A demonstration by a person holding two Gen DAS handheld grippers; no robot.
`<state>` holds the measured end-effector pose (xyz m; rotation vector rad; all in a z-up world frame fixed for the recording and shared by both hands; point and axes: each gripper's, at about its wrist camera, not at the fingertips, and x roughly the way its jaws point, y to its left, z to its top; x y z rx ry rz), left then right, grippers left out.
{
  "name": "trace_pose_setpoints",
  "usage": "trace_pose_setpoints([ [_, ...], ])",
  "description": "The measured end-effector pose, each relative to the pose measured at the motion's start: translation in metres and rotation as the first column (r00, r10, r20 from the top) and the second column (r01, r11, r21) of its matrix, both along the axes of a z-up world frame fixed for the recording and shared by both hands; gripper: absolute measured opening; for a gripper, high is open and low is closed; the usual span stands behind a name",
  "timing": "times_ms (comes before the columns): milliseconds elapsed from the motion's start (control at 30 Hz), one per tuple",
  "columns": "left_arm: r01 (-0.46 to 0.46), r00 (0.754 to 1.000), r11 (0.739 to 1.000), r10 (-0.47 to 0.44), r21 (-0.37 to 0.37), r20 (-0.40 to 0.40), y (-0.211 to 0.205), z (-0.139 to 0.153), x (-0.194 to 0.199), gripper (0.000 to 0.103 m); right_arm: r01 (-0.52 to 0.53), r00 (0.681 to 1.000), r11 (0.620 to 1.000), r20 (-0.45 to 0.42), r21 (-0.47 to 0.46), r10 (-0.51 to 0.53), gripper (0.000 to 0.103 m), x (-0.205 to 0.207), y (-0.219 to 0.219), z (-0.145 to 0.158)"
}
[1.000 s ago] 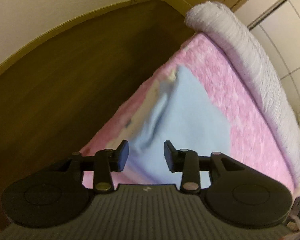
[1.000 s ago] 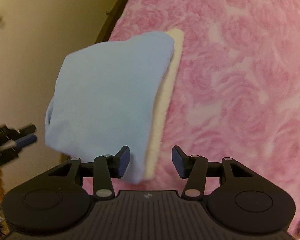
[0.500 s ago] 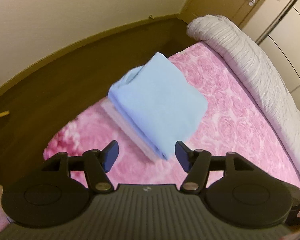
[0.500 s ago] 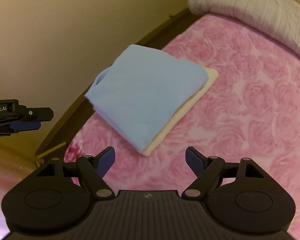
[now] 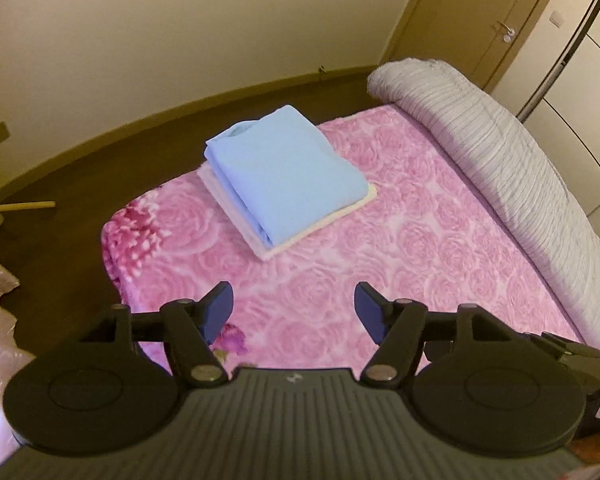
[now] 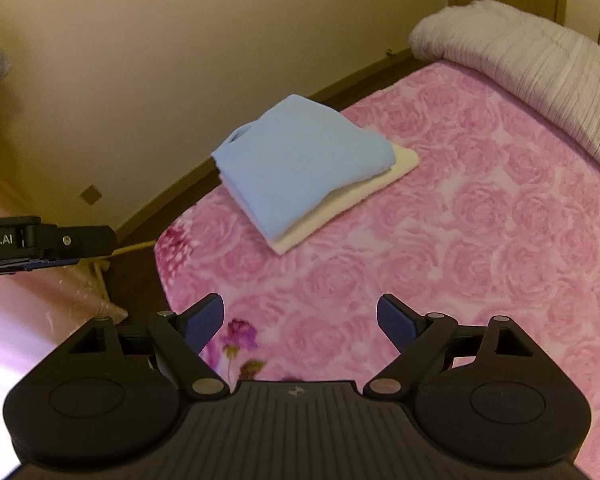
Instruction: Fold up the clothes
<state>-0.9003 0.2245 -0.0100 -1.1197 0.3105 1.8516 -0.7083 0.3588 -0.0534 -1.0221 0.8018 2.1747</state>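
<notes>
Bed (image 5: 400,264) covered by pink rose-patterned blanket (image 6: 480,240); near its corner a folded cream cloth (image 5: 340,216) bearing a folded blue garment (image 5: 284,172); rolled grey quilt (image 5: 512,184) along far edge.

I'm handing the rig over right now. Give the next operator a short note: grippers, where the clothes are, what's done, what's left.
Left gripper: jaws opening, nothing between them.
Right gripper: jaws opening, nothing between them.
Clothes: blue garment, folded, lies on a folded cream garment, stacked near the corner of the pink blanket on the bed.
Done: both pieces folded and stacked.
Left: no unfolded clothes in view; look around for more before ending.
</notes>
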Motion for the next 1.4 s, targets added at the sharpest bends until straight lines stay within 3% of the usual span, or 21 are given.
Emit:
trace_pose_setpoints([
  [300,-0.051,0.995,0.999,0.050,-0.009,-0.088,-0.036,0.017,0.080,0.070,-0.046,0.999,0.998,-0.015,0.034,0.047,0.089,0.068,-0.030,0.017],
  [567,-0.099,0.979,0.995,0.096,-0.006,-0.178,-0.047,0.026,0.113,0.082,-0.072,0.997,0.994,-0.010,0.083,0.073,0.089,0.082,-0.036,0.029],
  [767,-0.135,0.973,0.991,0.128,-0.020,-0.192,-0.052,0.021,0.121,0.091,-0.094,0.996,0.990,0.022,0.106,0.092,0.089,0.078,-0.039,0.029],
  [1033,-0.164,0.973,0.986,0.155,-0.041,-0.174,-0.055,0.008,0.115,0.094,-0.111,0.991,0.986,0.085,0.121,0.101,0.089,0.068,-0.040,0.027],
  [1400,-0.204,0.938,0.976,0.172,-0.078,-0.302,-0.038,-0.004,0.110,0.102,-0.118,0.987,0.986,0.122,0.114,0.104,0.089,0.051,-0.028,0.023],
])
